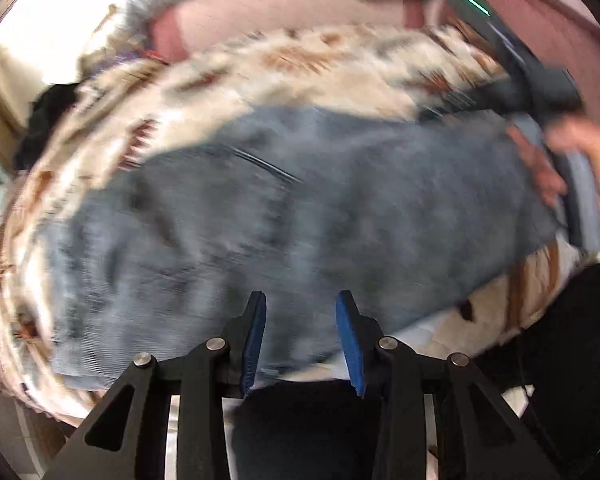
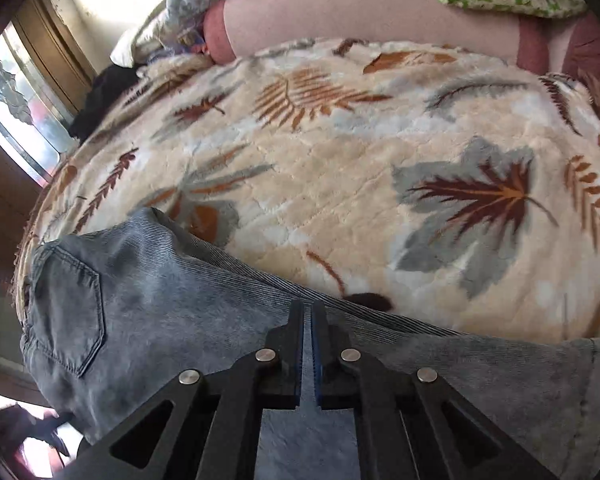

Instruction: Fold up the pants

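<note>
On bed: jeans (image 2: 188, 320) flat on leaf blanket (image 2: 340, 168).
Left gripper (image 1: 301, 336): fingers apart, empty, over jeans.
Right gripper (image 2: 308, 344): fingers pinched on jeans fabric.

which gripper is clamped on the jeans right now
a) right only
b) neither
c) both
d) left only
a) In the right wrist view the right gripper has its fingers nearly together with a strip of the jeans pinched between them, while in the left wrist view the left gripper stands with a wide gap between its fingers and nothing caught in it, above the jeans.
</note>
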The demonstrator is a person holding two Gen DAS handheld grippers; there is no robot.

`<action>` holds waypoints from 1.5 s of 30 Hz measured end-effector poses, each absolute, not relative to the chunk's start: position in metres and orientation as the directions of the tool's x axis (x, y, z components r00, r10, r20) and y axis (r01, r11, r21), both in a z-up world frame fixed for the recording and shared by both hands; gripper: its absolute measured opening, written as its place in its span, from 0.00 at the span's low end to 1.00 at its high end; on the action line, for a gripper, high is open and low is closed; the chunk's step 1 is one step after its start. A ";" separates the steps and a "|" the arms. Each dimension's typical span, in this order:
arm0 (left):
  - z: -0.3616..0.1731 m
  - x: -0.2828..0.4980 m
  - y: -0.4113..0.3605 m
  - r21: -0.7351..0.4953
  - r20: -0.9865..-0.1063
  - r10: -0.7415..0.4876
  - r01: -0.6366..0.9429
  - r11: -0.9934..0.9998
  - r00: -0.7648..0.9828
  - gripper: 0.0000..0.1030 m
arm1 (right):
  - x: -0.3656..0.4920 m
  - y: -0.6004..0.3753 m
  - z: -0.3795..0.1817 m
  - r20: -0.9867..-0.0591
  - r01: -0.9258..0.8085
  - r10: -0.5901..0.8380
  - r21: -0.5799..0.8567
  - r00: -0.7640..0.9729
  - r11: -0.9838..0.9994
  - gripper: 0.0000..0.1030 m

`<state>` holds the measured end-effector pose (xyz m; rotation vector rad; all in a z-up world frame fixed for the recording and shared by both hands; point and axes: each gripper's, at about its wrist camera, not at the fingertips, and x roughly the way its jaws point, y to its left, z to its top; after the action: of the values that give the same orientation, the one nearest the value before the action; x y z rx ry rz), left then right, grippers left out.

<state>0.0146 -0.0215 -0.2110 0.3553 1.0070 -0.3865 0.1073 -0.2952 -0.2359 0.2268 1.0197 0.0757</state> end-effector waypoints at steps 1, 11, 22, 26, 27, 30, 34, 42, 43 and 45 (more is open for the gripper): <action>-0.205 0.020 -0.010 0.128 -0.853 -0.127 0.439 0.889 0.505 0.36 | 0.101 -0.299 -0.233 -0.837 0.046 0.154 0.209 0.525 0.977 0.05; -0.241 0.074 0.096 0.292 -0.842 0.173 0.163 0.942 0.511 0.55 | 0.061 -0.388 -0.253 -0.836 0.204 0.148 0.294 0.529 0.934 0.00; -0.198 0.050 0.045 0.244 -0.811 0.058 0.245 0.938 0.583 0.63 | -0.007 -0.405 -0.221 -0.802 0.235 0.140 0.329 0.581 0.915 0.06; -0.201 0.032 -0.004 0.214 -0.825 -0.048 0.390 0.896 0.562 0.63 | -0.036 -0.380 -0.225 -0.828 0.186 0.159 0.301 0.538 0.935 0.06; -0.204 0.029 -0.017 0.207 -0.833 -0.067 0.421 0.883 0.550 0.63 | -0.043 -0.374 -0.228 -0.836 0.181 0.157 0.290 0.525 0.940 0.06; -0.217 0.022 -0.046 0.212 -0.850 -0.087 0.488 0.847 0.520 0.63 | -0.062 -0.369 -0.242 -0.868 0.186 0.120 0.235 0.482 0.954 0.06; -0.246 0.022 -0.059 0.201 -0.903 -0.049 0.519 0.831 0.428 0.63 | -0.085 -0.384 -0.260 -0.872 0.222 0.174 0.301 0.459 0.927 0.06; -0.232 0.023 -0.060 0.202 -0.891 -0.055 0.501 0.842 0.451 0.63 | -0.091 -0.382 -0.227 -0.838 0.167 0.181 0.305 0.516 0.937 0.05; -0.227 0.025 -0.063 0.196 -0.887 -0.067 0.506 0.840 0.456 0.63 | -0.086 -0.384 -0.218 -0.818 0.164 0.194 0.329 0.542 0.930 0.05; -0.221 0.030 -0.073 0.192 -0.882 -0.081 0.511 0.838 0.464 0.63 | -0.071 -0.387 -0.205 -0.801 0.177 0.168 0.322 0.575 0.930 0.05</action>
<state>0.0296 -0.0732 -0.2210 0.4700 1.0323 -0.3806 -0.0714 -0.3866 -0.2051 0.3917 0.9652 -0.0059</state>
